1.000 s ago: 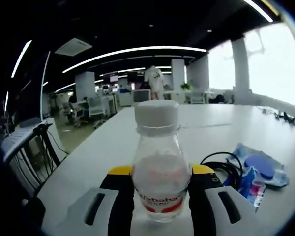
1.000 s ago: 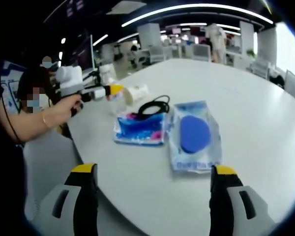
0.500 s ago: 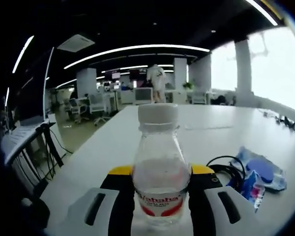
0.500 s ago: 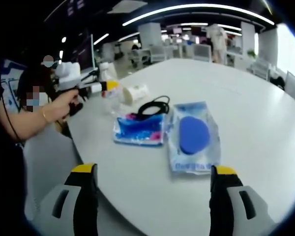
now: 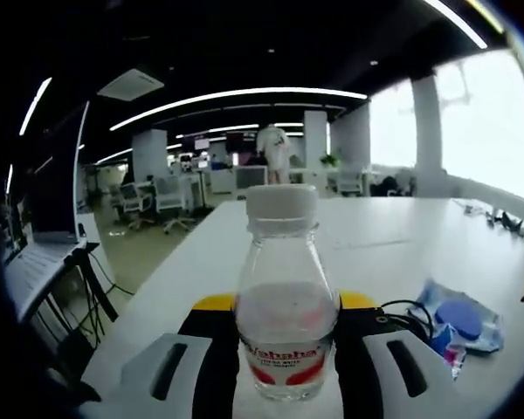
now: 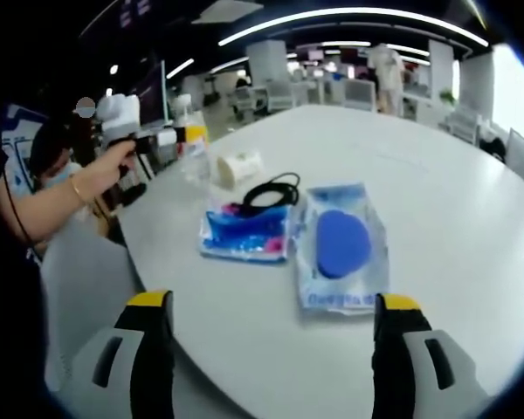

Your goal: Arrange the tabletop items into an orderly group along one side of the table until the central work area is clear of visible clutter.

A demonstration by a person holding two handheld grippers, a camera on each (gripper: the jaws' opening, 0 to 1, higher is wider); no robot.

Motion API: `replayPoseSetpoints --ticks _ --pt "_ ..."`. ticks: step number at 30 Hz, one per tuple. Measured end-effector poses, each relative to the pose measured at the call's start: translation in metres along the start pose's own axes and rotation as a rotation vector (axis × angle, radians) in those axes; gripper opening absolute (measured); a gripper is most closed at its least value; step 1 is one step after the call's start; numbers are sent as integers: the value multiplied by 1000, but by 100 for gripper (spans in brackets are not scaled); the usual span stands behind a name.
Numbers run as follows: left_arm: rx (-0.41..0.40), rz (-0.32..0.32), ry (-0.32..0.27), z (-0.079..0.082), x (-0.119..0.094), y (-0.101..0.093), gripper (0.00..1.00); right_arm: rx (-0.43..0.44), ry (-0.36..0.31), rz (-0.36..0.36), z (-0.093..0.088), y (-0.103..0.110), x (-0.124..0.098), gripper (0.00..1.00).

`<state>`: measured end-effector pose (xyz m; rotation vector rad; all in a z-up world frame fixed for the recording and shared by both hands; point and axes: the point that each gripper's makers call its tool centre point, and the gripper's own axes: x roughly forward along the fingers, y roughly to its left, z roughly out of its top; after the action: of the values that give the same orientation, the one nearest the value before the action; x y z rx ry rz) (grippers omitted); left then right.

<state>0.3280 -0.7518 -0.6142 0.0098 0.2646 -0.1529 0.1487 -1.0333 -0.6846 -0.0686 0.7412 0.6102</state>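
Observation:
A clear plastic bottle (image 5: 284,301) with a white cap and a red label stands upright between the yellow-tipped jaws of my left gripper (image 5: 286,307), which is shut on it. In the right gripper view the same bottle (image 6: 195,159) sits in the left gripper (image 6: 190,140) at the table's far left edge, held by a person's hand. My right gripper (image 6: 273,304) is open over the near edge of the white table (image 6: 445,183). Beyond it lie a clear packet with a blue disc (image 6: 341,246), a blue and pink packet (image 6: 244,234), a coiled black cable (image 6: 271,190) and a white roll (image 6: 236,166).
In the left gripper view the black cable (image 5: 403,312) and the disc packet (image 5: 463,321) lie to the bottle's right. The table's far and right parts are bare. A person's arm (image 6: 44,209) reaches in from the left; office desks and chairs stand behind.
The left gripper has carried the bottle a little away from the packets, toward the table's left edge. The right gripper has stayed open and still.

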Motion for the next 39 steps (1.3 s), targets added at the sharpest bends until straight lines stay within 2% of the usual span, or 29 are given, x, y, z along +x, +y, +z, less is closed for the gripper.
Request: replayPoseSetpoints --ticks 5,17,30,39 --pt "-1 -12 -22 17 3 0 39 6 2 -3 -1 -2 0 93" --pt "-1 -31 -43 50 36 1 39 24 15 -18 -6 -14 2 93" --pt "1 -76 -42 58 71 -17 39 71 41 -36 -19 -22 5 93" --pt "-4 -104 -42 61 96 -28 39 72 48 -43 -14 -29 14 93"
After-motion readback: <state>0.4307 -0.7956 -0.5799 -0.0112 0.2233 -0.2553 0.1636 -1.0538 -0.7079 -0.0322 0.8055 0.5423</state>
